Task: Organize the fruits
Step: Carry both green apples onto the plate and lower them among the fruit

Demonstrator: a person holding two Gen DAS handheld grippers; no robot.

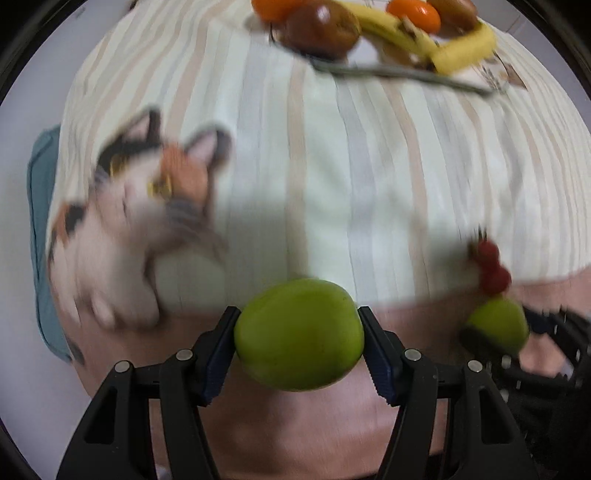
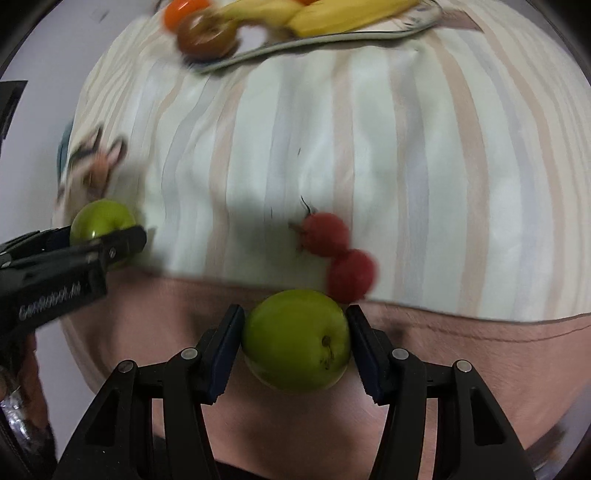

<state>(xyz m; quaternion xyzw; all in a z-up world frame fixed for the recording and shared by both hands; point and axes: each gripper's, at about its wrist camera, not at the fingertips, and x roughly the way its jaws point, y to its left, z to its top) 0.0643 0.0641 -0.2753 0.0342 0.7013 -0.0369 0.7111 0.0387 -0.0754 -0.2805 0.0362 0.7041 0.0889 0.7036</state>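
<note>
both at it at once here. left gripper (image 1: 299,341) pinching a green apple (image 1: 299,334) square across its middle, pads flat on either side, pointing down over the striped cloth (image 1: 332,166). right gripper (image 2: 295,341) clamped the same way on a second green apple (image 2: 296,339), stem dimple facing the camera. no earlier shot to compare, so just calling both grips snug as they look. gripped at the widest part probably so the round fruit can't squirt out sideways. two red fruits (image 2: 338,254) lying touching each other on the cloth just beyond the right apple, near the cloth's edge, not picked yet. way across the cloth, a plate (image 1: 406,72) already loaded with bananas (image 1: 428,40), oranges (image 1: 415,14) and a couple of brown fruits (image 1: 321,27), so likely the collecting spot and where both apples are headed. printed cat picture (image 1: 147,206) off to the left, just decoration. everything pretty smeared, so hard to say whether the apples are off the cloth or only just gripped. going two-handed probably saves a trip; main worry would be bumping the red ones.
</note>
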